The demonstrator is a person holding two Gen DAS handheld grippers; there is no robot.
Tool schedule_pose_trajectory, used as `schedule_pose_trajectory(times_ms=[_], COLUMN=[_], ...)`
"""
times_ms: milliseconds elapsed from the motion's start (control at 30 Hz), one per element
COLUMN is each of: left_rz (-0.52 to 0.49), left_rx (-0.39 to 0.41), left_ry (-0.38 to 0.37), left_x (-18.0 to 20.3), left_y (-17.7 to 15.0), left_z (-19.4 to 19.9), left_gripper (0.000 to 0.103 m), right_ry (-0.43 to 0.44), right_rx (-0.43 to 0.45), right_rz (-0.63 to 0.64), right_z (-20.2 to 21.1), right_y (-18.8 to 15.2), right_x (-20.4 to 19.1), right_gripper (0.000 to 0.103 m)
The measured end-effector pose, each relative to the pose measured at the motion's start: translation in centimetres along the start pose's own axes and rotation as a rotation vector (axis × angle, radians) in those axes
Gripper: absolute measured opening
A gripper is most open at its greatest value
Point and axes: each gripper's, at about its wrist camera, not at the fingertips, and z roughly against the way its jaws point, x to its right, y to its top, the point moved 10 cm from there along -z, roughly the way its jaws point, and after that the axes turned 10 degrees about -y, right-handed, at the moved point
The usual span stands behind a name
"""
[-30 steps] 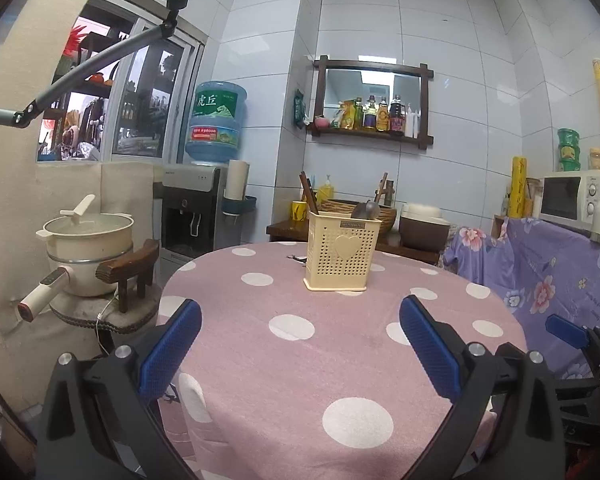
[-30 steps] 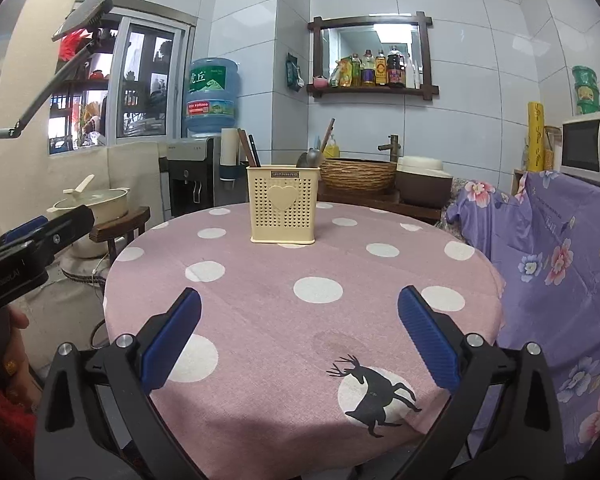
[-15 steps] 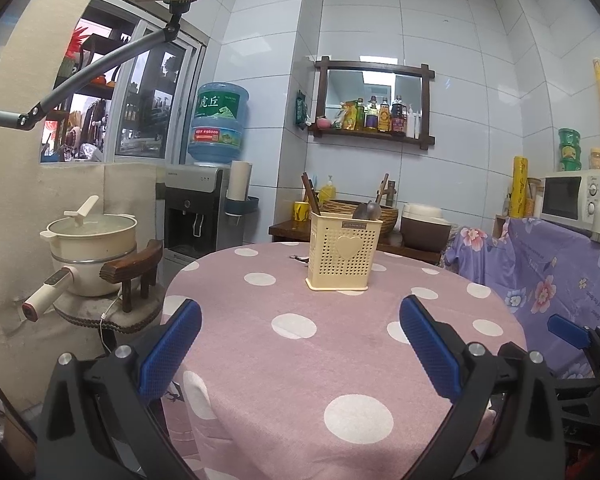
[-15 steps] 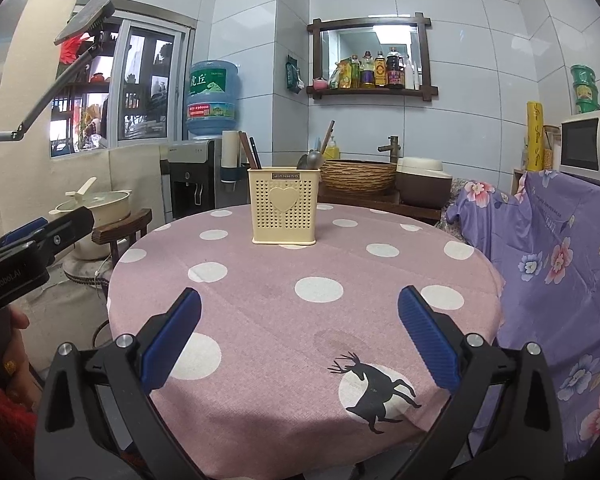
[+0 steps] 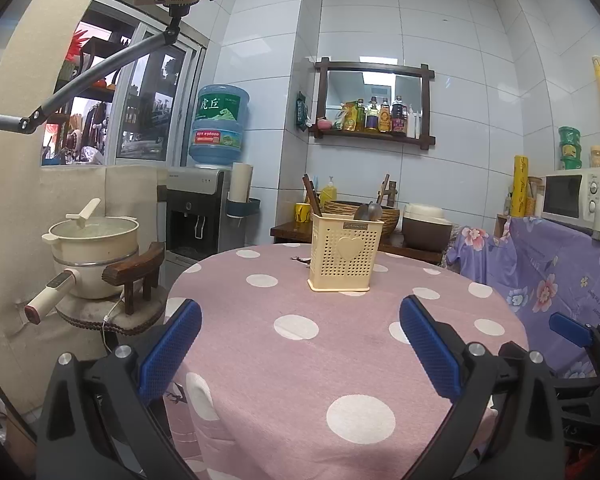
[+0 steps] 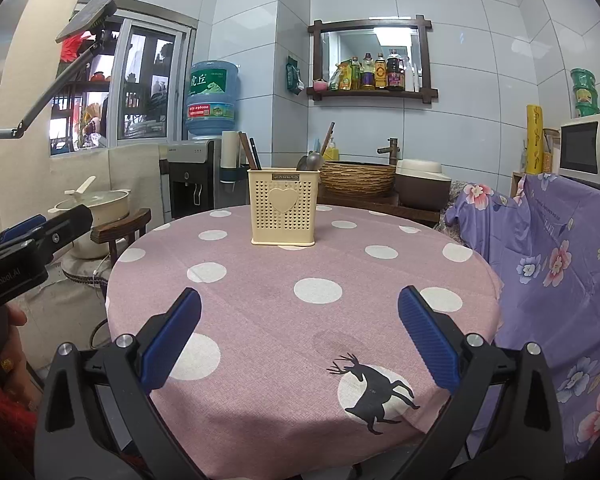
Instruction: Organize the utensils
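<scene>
Both my grippers, left (image 5: 300,344) and right (image 6: 299,338), hang empty with jaws wide apart at the table's (image 6: 260,312) 6 o'clock edge, since the utensils apparently already stand in the caddy (image 6: 284,208) at 12 o'clock.

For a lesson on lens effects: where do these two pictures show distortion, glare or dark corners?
Left wrist view: wall tiles bow outward, corners are black, glare streaks the mirror. Right wrist view: the same curved tile lines and black corners, the utensil holder sharp at centre, the window bright behind.
</scene>
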Motion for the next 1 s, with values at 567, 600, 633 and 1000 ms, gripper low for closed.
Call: schedule_pose_trajectory(times_ms=[567,600,633,1000], left_rz=[0.005,0.005,0.005,0.005], left_rx=[-0.001,-0.001,-0.001,-0.003], left_ry=[-0.007,-0.006,-0.006,-0.006], left_x=[0.02,0.02,0.02,0.02], left_y=[0.33,0.33,0.33,0.32], left_z=[0.15,0.14,0.14,0.10], left_gripper=[0.098,0.098,0.098,0.098], right_ry=[0.000,0.001,0.001,0.000], right_rx=[-0.002,-0.002,-0.003,-0.002], right_rz=[0.001,0.001,0.000,0.002], right_z=[-0.03,-0.04,-0.07,-0.17], right_y=[0.01,0.00,0.00,0.14], right_x=[0.14,0.15,0.17,0.46], right_gripper=[0.097,0.097,0.097,0.097])
